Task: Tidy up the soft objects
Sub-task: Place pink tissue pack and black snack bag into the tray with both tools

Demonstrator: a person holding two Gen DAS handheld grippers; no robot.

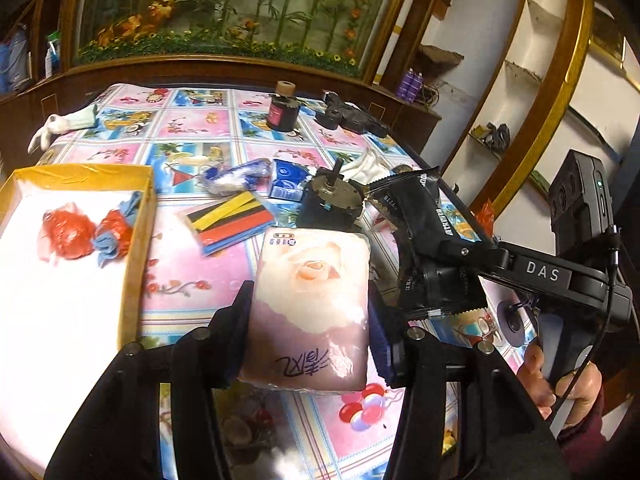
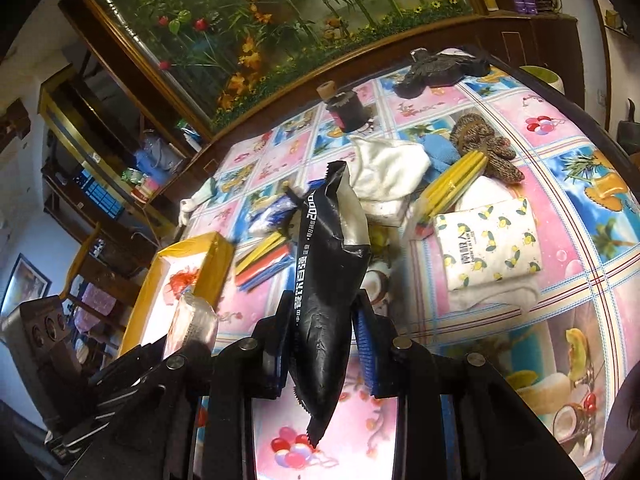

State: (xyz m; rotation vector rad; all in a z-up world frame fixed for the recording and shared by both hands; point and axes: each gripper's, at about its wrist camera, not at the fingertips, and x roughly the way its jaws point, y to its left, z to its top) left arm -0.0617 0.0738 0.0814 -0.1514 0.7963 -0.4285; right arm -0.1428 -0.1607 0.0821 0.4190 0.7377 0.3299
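Observation:
My left gripper (image 1: 310, 320) is shut on a pink tissue pack with a rose print (image 1: 312, 300), held above the table just right of the yellow-rimmed box (image 1: 136, 240). The box holds red and blue soft bundles (image 1: 86, 234). My right gripper (image 2: 322, 312) is shut on a black foil pouch (image 2: 326, 276), held upright above the table; it also shows in the left wrist view (image 1: 432, 248). The left gripper's tissue pack shows edge-on in the right wrist view (image 2: 192, 324) beside the box (image 2: 208, 264).
On the floral tablecloth lie coloured strips (image 1: 232, 220), a blue-white packet (image 1: 236, 176), a metal motor (image 1: 332, 200), a lemon-print tissue pack (image 2: 488, 244), white cloth (image 2: 388, 172), a knitted glove (image 2: 484, 144), a dark bottle (image 2: 346, 108) and a white glove (image 1: 60, 126).

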